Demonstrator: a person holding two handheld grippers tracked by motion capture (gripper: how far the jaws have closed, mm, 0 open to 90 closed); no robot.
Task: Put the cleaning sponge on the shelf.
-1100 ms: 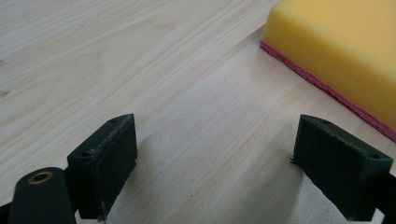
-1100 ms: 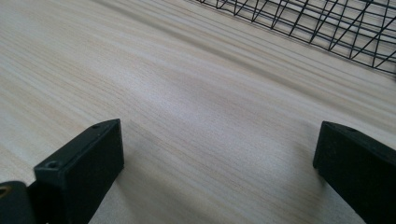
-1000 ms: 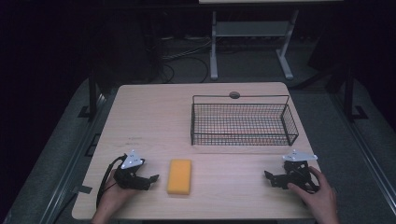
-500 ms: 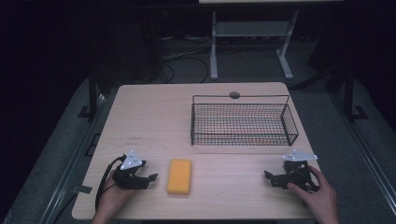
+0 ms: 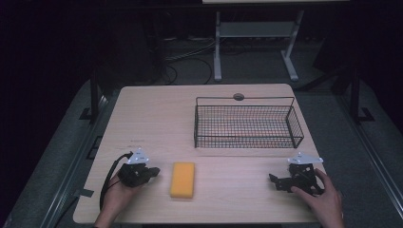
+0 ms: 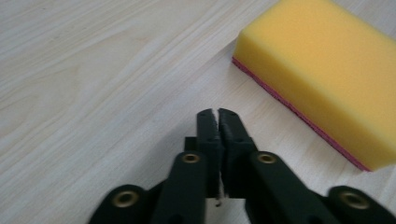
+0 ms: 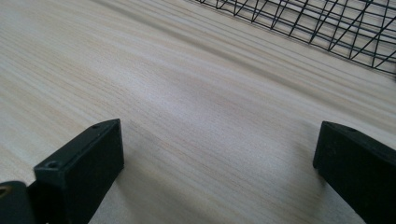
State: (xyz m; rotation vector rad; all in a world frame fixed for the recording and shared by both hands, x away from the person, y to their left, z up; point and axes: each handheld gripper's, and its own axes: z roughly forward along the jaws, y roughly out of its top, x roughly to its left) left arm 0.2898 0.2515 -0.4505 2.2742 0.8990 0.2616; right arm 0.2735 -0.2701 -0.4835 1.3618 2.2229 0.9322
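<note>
Wire basket (image 5: 247, 122) on table (image 5: 157, 123), apart from sponge (image 5: 183, 179).

From above, the pale worktop (image 5: 157, 118) is evenly lit while the floor (image 5: 57, 142) around it falls into near black. In the left gripper view the yellow sponge (image 6: 322, 79), ahead and right of the closed left claw (image 6: 218, 114), is soft at its edges. Faint shadow sits under the wide-apart jaws of the right claw (image 7: 219, 154); the wire basket (image 7: 327, 28) beyond blurs.
</note>
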